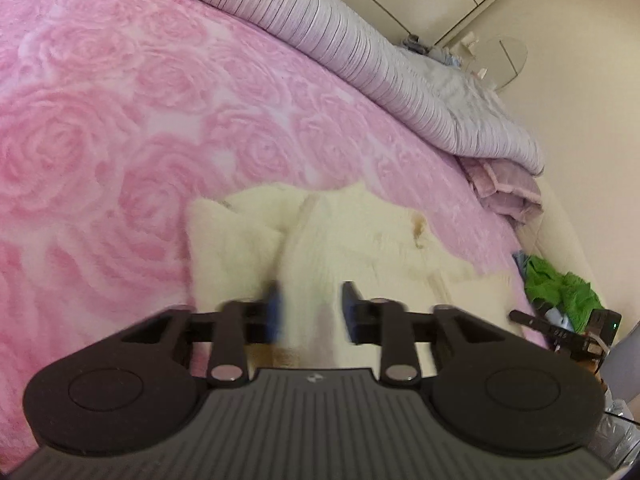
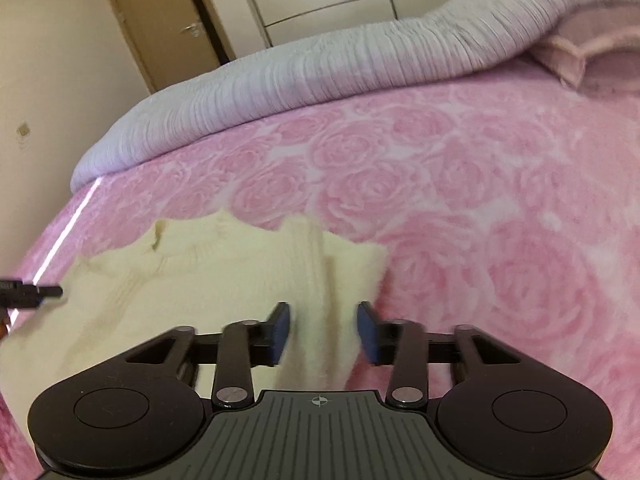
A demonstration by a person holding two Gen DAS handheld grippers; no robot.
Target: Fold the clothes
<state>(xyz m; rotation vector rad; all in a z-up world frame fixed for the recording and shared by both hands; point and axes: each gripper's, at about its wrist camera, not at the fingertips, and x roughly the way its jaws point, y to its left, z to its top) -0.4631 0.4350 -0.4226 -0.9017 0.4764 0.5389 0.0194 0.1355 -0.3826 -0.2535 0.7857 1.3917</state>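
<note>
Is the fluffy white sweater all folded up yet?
Not yet. The cream sweater is spread on the pink rose blanket, one part already lying folded over it. Both the left gripper and right gripper are open over it, holding nothing. Most folding looks left.

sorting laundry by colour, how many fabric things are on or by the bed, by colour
cream: 1, the knit sweater
pink: 2, the rose blanket and a folded blanket
lilac-grey: 1, the ribbed duvet
green: 1, a crumpled cloth
total: 5
</note>
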